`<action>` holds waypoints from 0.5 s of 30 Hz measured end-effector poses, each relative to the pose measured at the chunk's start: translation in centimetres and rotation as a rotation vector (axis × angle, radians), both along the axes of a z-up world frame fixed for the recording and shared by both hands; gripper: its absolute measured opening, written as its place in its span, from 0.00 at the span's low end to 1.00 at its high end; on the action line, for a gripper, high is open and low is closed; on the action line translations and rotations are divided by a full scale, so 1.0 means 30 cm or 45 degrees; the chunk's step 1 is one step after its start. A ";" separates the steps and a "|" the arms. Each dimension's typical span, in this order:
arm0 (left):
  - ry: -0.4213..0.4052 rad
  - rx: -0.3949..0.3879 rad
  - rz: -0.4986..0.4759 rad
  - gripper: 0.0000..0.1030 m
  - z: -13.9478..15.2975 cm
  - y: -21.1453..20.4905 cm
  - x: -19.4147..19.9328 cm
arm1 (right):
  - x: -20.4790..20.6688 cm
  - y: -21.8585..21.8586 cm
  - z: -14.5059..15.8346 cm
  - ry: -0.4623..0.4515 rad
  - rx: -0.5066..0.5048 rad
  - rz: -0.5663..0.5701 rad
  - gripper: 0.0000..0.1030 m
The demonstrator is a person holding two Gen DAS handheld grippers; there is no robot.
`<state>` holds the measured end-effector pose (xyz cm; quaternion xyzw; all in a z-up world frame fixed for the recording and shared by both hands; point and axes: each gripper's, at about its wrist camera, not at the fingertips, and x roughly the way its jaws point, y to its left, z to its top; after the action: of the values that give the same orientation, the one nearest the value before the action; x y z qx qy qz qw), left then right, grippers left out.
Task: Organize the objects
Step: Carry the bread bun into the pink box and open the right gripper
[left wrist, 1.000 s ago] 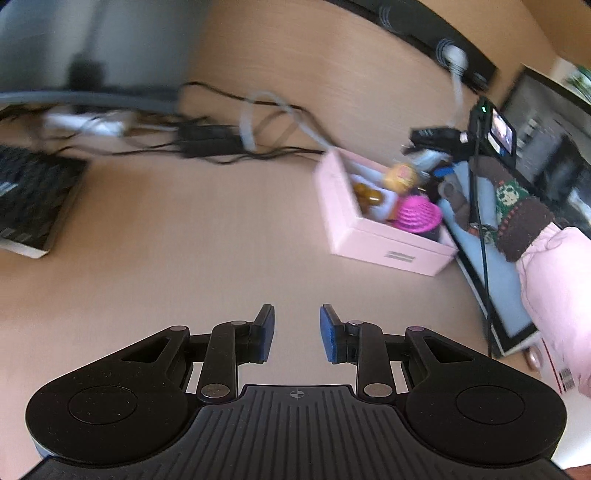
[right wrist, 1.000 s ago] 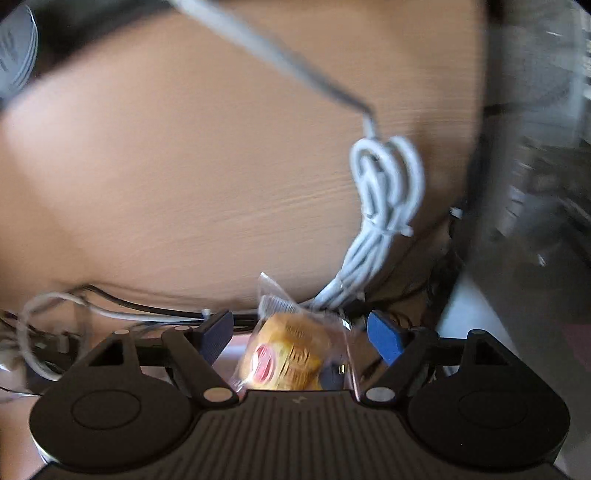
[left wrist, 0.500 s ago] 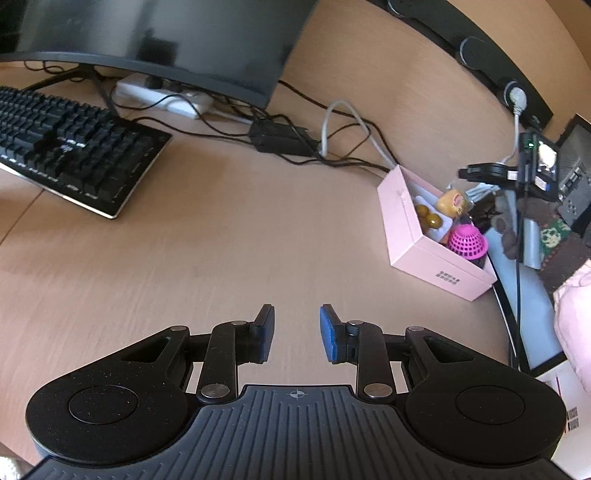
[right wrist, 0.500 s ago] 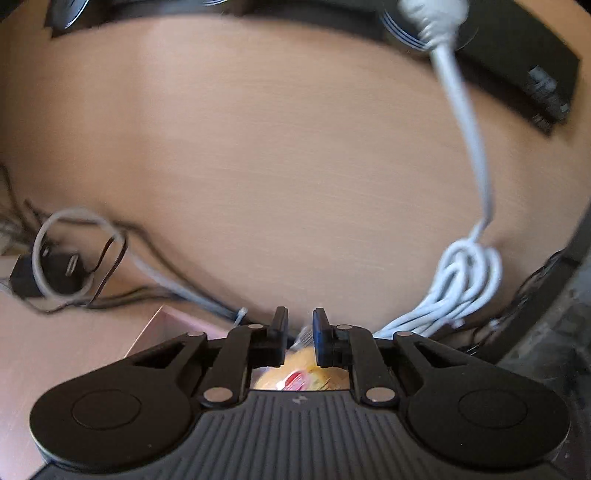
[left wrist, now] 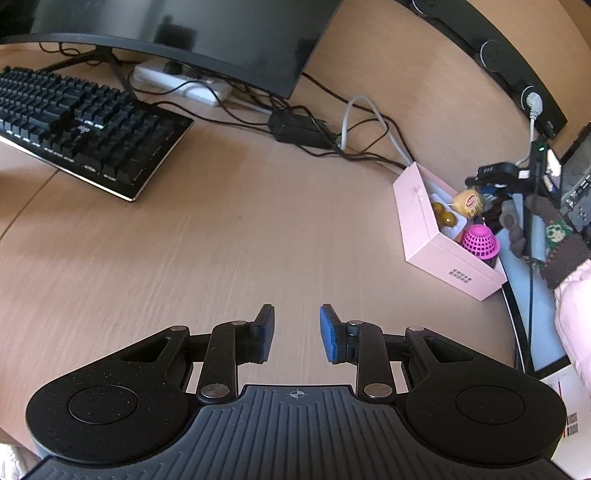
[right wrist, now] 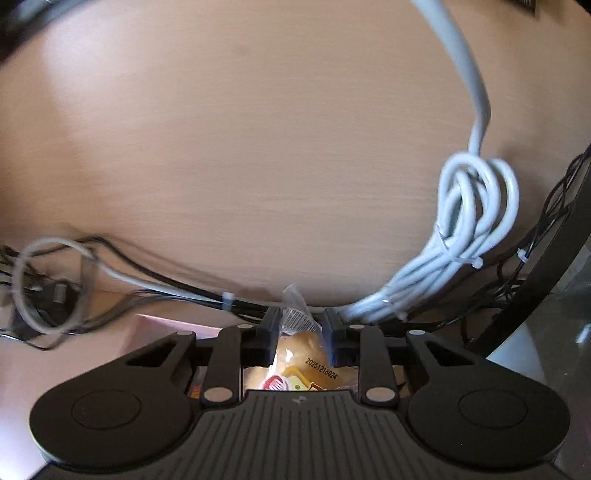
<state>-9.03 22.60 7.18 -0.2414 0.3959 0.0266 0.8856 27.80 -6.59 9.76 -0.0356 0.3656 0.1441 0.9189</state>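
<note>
Two hand-held grippers logged. Right hand-held gripper (right wrist: 300, 334): jaws nearly closed, pinching the clear wrapper of a packaged bun (right wrist: 301, 354), date print visible; held by the wrapper's top, prob. so the soft bun isn't crushed. In the left view the bun (left wrist: 470, 201) sat at the far end of the pink box (left wrist: 436, 254), approx. at or just above rim level; can't tell if resting or lifted. Left hand-held gripper (left wrist: 297, 334): jaws part open, nothing between them, hovering over bare bench (left wrist: 221, 240) well apart from the box, likely parked out of the way. Box contents: bun, two small brown round items (left wrist: 443, 214), pink mesh ball (left wrist: 479, 242) at near end; box stood at the bench's right edge, beside black cables (left wrist: 332, 147). Keyboard (left wrist: 85, 122) and monitor (left wrist: 184, 33) at far left. White cable bundle (right wrist: 461, 240) hung against the wall panel ahead of the right tool. Change vs 1.0 s ago: right jaws were then wide apart around the bun, now closed on its wrapper. Left jaw gap unchanged, but its view had swung to take in keyboard and monitor, box seen further off.
</note>
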 end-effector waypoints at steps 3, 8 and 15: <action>-0.004 -0.012 -0.018 0.28 -0.002 -0.012 0.013 | -0.048 0.008 0.087 -0.068 0.143 0.046 0.16; -0.009 -0.003 -0.049 0.28 0.000 -0.034 0.025 | -0.123 0.052 0.137 -0.267 0.113 0.112 0.11; 0.008 -0.016 -0.033 0.28 -0.012 -0.024 0.012 | -0.122 -0.002 -0.052 -0.118 -0.072 -0.027 0.11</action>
<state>-8.67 21.89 6.82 -0.2417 0.4020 0.0134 0.8831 24.13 -6.65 8.19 -0.0642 0.3267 0.1223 0.9350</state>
